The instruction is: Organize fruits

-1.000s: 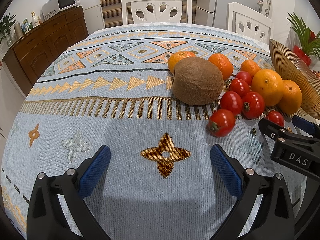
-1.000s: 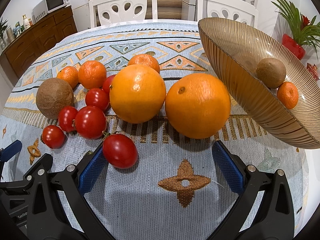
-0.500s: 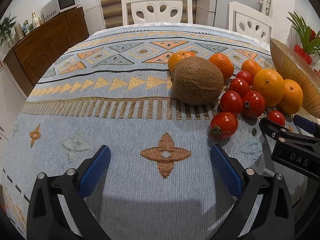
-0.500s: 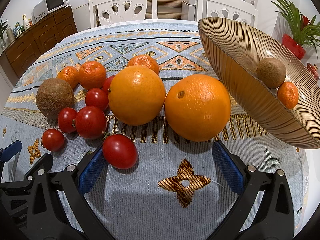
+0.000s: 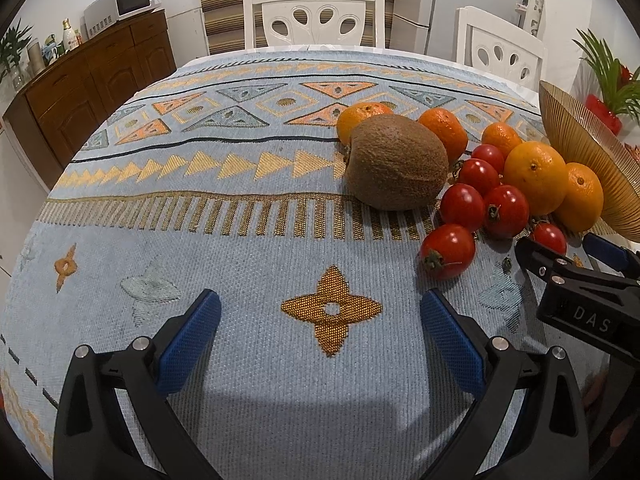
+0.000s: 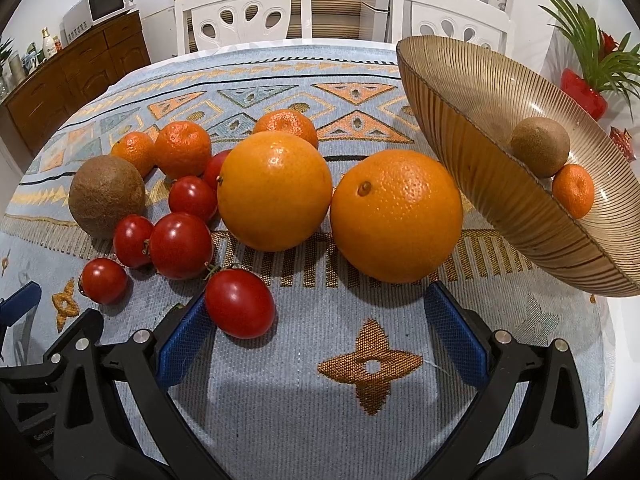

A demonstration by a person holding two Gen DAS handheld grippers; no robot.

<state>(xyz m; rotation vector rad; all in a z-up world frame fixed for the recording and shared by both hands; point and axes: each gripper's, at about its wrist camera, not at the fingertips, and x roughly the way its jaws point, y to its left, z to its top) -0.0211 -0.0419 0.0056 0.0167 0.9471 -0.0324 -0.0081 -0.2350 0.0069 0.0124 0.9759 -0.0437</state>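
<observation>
A cluster of fruit lies on the patterned tablecloth: a brown kiwi, two big oranges, several small mandarins and several red tomatoes. A ribbed amber glass bowl at the right holds a kiwi and a mandarin. My right gripper is open, just short of the right orange, a tomato beside its left finger. My left gripper is open over bare cloth, the fruit ahead to its right.
White chairs stand at the table's far side. A wooden sideboard with a microwave is at the back left. A potted plant in a red pot stands right of the bowl. The right gripper's body shows in the left view.
The right gripper has crept slightly forward, so the oranges and tomato sit a bit nearer its fingers. The left view has shifted slightly; no fruit has moved.
</observation>
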